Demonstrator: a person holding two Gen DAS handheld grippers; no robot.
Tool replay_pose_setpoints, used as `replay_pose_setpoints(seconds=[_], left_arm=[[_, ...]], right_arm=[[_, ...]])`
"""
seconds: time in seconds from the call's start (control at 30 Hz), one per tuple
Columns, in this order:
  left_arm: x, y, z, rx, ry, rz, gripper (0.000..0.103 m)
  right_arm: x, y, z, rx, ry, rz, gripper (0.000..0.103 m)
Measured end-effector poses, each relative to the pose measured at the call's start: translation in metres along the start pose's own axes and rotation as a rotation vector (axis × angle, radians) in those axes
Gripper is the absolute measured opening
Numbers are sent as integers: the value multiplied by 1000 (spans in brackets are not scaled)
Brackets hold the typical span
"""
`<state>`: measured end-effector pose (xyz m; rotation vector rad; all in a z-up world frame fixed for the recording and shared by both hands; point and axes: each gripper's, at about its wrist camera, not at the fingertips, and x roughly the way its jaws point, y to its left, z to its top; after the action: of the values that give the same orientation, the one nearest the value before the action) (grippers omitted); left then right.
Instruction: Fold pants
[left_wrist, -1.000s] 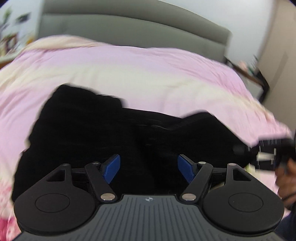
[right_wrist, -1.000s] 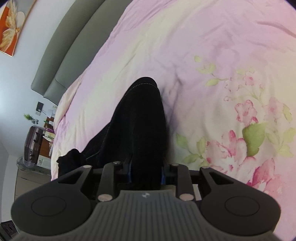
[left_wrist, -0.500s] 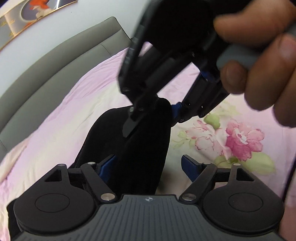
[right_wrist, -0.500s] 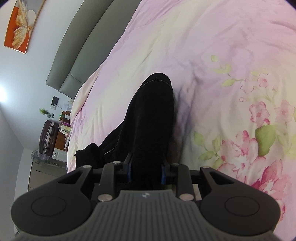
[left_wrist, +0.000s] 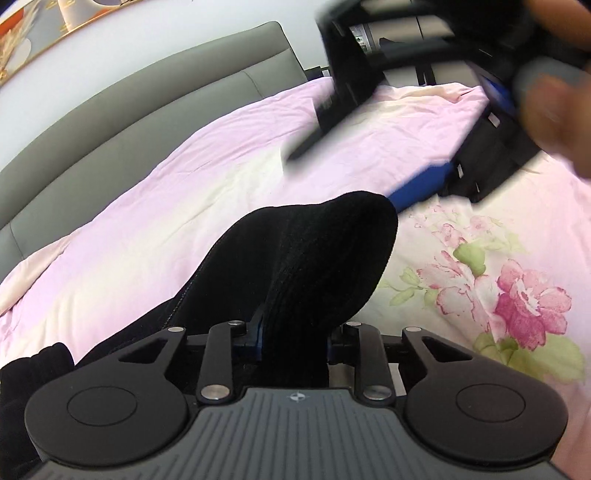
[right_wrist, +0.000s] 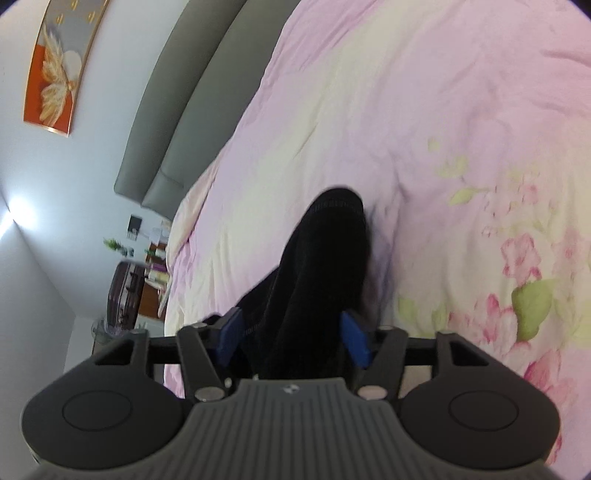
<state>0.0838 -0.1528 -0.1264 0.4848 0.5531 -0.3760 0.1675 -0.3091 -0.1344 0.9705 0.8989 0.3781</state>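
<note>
The black pants (left_wrist: 314, 254) hang in a long strip over the pink floral bed cover (left_wrist: 184, 206). My left gripper (left_wrist: 293, 338) is shut on the pants, the cloth bunched between its blue pads. My right gripper (right_wrist: 291, 334) has its blue pads (right_wrist: 352, 338) spread apart, with the pants (right_wrist: 317, 266) lying loose between them. In the left wrist view the right gripper (left_wrist: 406, 155) shows blurred at the upper right, held by a hand, open above the far end of the pants.
A grey padded headboard (left_wrist: 129, 122) runs along the bed's far side. A framed orange picture (right_wrist: 55, 70) hangs on the wall. A bedside stand with small items (right_wrist: 136, 269) sits past the bed's edge.
My left gripper has closed on the pants. My right gripper has opened and let go of them, and has lifted away in the left wrist view.
</note>
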Motion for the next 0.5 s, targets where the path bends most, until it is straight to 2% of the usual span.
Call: replay_pose_setpoints(seconds=[0.07, 0.13, 0.2, 0.33, 0.37, 0.4, 0.47, 0.5], left_arm=[[0, 0, 0, 2, 1, 2, 31], [-1, 0, 0, -9, 4, -1, 31], [-1, 3, 1, -20, 9, -6, 31], [4, 5, 5, -25, 18, -10, 31], [4, 5, 5, -22, 19, -12, 31], [5, 5, 5, -19, 20, -13, 31], [8, 8, 4, -34, 29, -21, 31], [8, 11, 4, -55, 29, -31, 31]], right_arm=[[4, -5, 19, 35, -32, -7, 74], [19, -15, 36, 76, -19, -24, 75], [42, -25, 48, 105, 21, -37, 75], [94, -38, 56, 102, 156, -7, 74], [105, -38, 56, 83, 186, -5, 69], [113, -38, 55, 59, 200, -7, 43], [117, -37, 51, 18, 181, -20, 28], [115, -36, 50, -1, 175, -11, 24]])
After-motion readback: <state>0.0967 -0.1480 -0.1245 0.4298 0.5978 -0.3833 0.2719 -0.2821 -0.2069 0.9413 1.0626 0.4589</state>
